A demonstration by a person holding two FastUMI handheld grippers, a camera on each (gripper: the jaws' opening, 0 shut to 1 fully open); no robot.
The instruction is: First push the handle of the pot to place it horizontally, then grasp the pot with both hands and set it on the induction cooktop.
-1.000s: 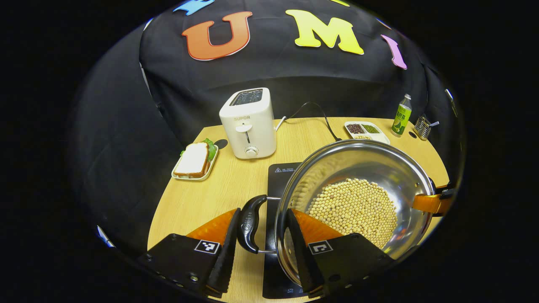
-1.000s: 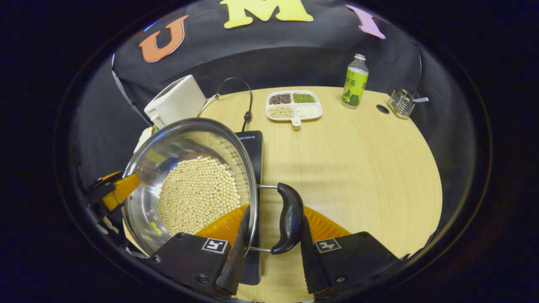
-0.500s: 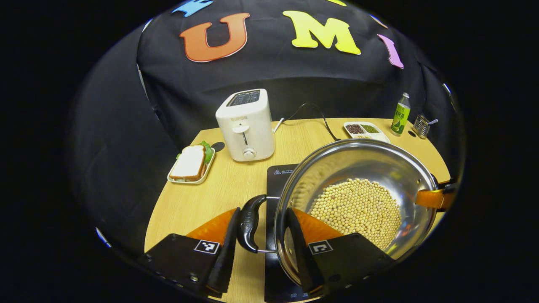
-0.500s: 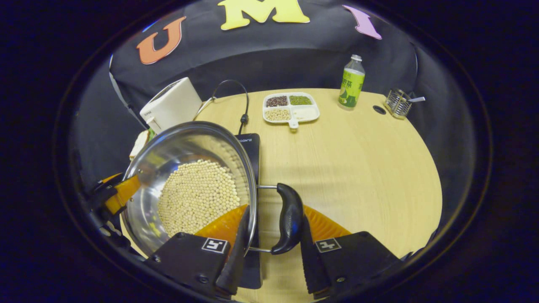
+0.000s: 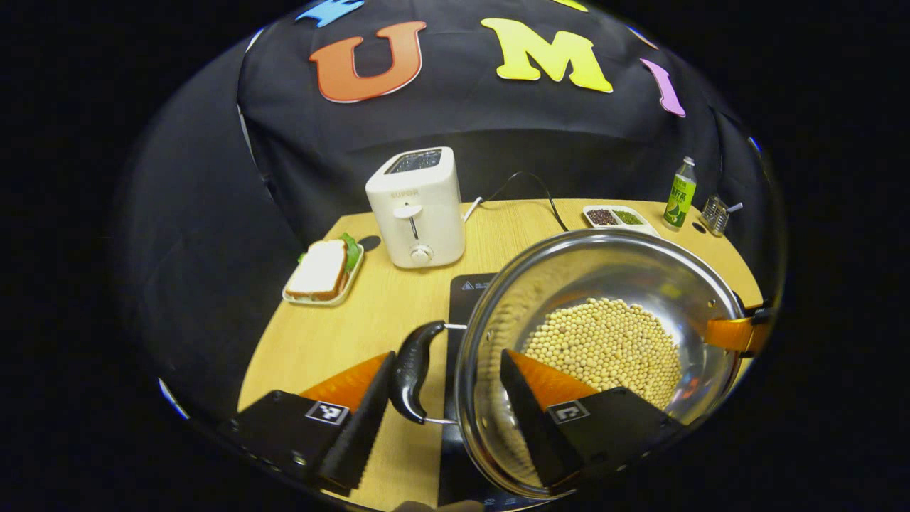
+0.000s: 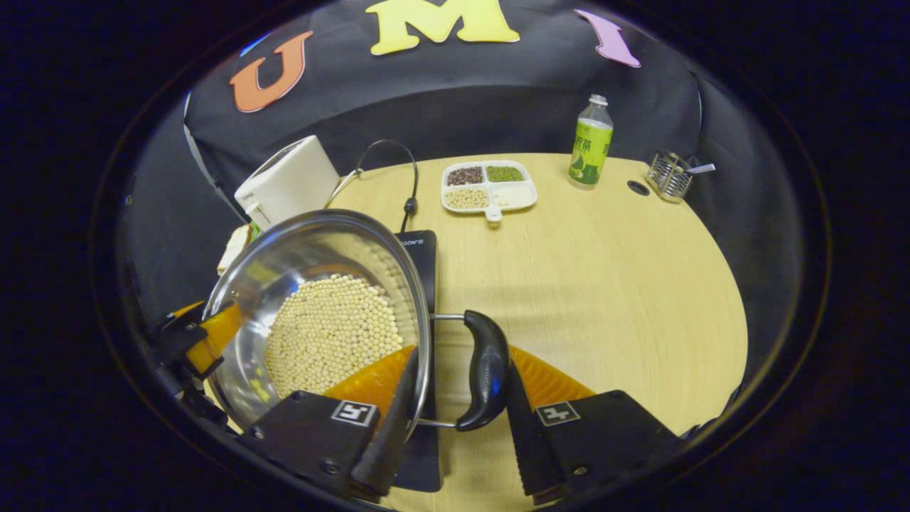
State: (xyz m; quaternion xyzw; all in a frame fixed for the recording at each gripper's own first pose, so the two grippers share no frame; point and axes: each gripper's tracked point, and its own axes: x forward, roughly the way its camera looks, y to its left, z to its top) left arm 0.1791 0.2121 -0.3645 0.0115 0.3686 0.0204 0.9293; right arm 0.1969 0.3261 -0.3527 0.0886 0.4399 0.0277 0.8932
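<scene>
Two grippers [image 5: 434,427] [image 6: 455,434], jaws straddling pot [image 5: 604,284] handles, above cooktop [image 6: 419,249]

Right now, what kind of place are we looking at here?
Most likely a mock kitchen set up in a recording booth: a round wooden table carries a toaster, an induction cooktop and a steel pot of beans, with black cloth hung behind instead of real kitchen walls.

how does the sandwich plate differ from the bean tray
The plate holds one sandwich with greens; the tray is split into four compartments of beans and grains. The plate sits beside the toaster; the tray sits near the bottle. Both are white, on the table.
</scene>
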